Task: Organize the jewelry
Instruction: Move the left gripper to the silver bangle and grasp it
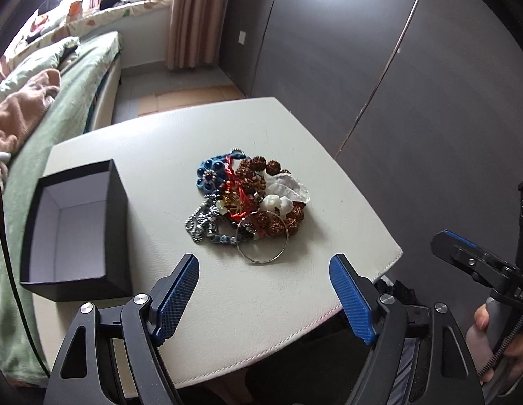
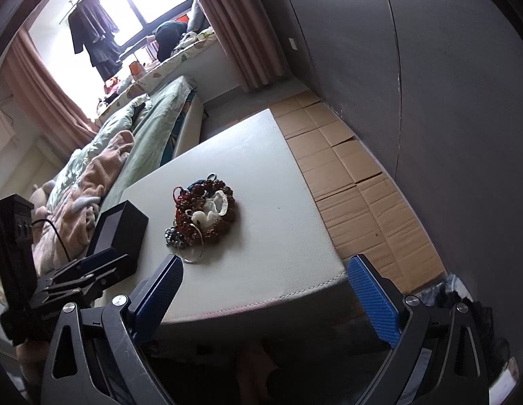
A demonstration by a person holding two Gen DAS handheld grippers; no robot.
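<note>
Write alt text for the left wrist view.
A tangled pile of jewelry lies mid-table on a white table, with an open, empty black box to its left. The left claw hovers open at the near edge, holding nothing.

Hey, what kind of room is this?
Most likely a bedroom: a bed with rumpled green bedding beside the white table, pink curtains at the window, and clothes hanging there.
</note>
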